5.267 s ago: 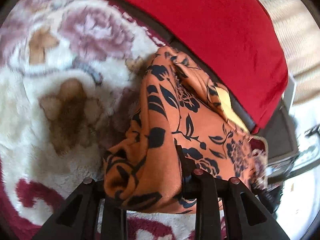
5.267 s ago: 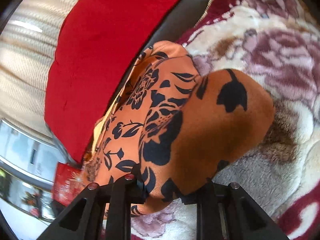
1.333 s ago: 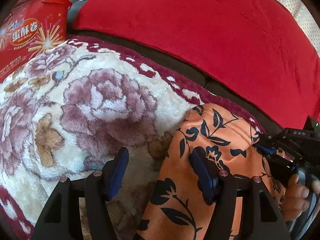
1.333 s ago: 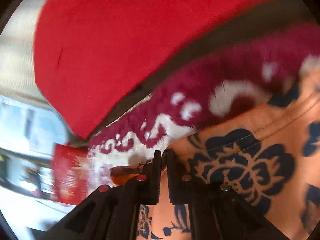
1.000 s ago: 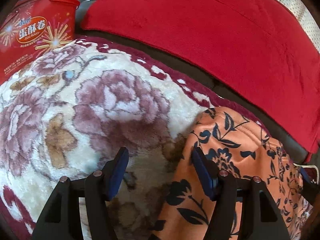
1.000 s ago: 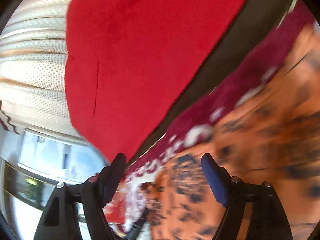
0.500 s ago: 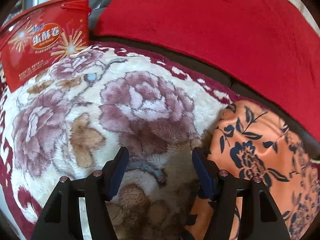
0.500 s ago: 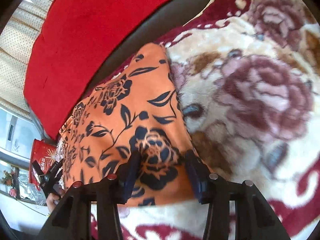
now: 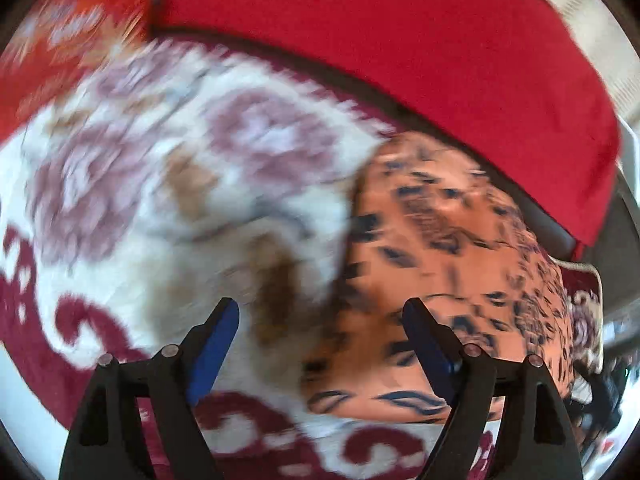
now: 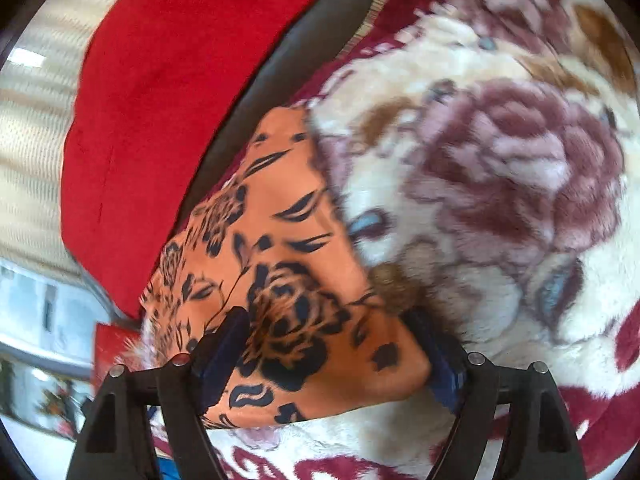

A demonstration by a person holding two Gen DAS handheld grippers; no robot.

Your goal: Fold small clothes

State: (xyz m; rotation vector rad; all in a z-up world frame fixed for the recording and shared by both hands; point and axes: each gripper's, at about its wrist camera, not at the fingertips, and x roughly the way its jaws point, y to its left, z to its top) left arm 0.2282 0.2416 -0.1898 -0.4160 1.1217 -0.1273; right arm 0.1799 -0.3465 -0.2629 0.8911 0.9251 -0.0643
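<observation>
The orange garment [image 9: 448,264] lies folded on the floral plush blanket [image 9: 168,208], its long axis parallel to the red cushion [image 9: 400,40] beyond it, near the blanket's dark red border. It is orange with dark navy flowers and leaves. A red box [image 9: 60,40] is blurred; its writing is unreadable.

Left hand-held gripper [image 9: 320,332]: released, jaws just widened, garment edge between them, ungripped. Right hand-held gripper [image 10: 332,344]: released, jaws just reopened astride the garment's corner [image 10: 320,340].
</observation>
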